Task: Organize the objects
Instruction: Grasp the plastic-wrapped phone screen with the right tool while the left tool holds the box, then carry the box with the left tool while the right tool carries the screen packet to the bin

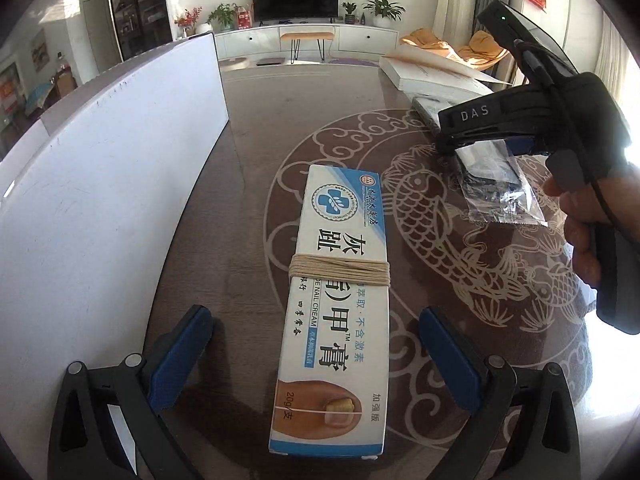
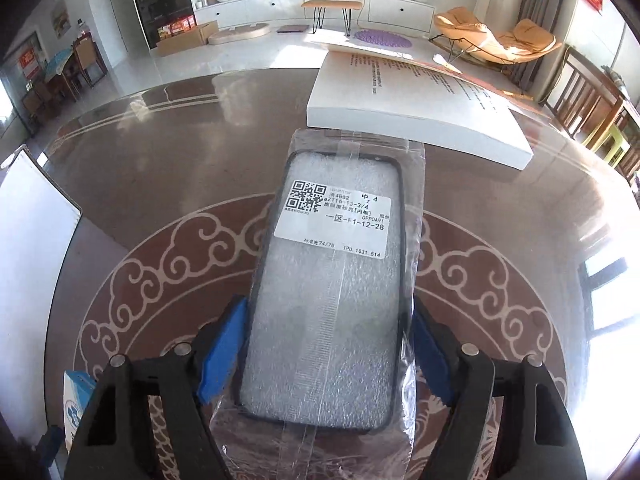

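Note:
A long white and blue nail cream box, bound with tan string, lies on the brown patterned table. My left gripper is open, its blue pads on either side of the box and apart from it. My right gripper is shut on a phone case in a clear plastic bag with a white label, held above the table. In the left wrist view the right gripper holds the bagged case to the right of the box. A corner of the box shows in the right wrist view.
A white board stands upright along the table's left side; it also shows in the right wrist view. A thick white book lies at the far right of the table. A wooden chair stands beyond it.

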`<action>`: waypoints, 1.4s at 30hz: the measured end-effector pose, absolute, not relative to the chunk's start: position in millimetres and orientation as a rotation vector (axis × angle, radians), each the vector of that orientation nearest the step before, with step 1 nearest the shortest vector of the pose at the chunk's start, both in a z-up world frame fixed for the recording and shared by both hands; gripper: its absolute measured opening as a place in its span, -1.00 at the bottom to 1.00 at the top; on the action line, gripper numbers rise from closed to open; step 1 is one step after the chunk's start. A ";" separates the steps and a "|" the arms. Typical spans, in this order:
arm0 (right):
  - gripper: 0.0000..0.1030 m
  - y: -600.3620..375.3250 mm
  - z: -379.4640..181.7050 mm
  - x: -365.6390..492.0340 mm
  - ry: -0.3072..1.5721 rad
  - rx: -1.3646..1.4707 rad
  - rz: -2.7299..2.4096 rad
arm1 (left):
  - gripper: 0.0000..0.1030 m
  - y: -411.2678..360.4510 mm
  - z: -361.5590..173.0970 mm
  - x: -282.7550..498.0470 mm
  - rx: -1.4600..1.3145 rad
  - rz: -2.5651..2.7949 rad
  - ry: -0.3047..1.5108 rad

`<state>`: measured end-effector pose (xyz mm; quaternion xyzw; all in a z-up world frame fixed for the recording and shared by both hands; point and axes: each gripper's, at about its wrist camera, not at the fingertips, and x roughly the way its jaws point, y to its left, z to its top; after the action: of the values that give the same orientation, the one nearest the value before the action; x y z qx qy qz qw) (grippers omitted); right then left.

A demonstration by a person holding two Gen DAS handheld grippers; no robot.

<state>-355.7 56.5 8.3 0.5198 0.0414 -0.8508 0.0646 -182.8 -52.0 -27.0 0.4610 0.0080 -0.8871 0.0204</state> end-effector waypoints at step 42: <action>1.00 175.6 16.2 -115.2 -0.026 1.504 -2.509 | -0.21 -49.3 -12.9 -123.4 1.452 -2.900 -0.089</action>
<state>-115.2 175.6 16.2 0.5110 -0.0088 -0.8528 0.1077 -123.4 -49.3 -12.9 0.4469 -0.0273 -0.8927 -0.0514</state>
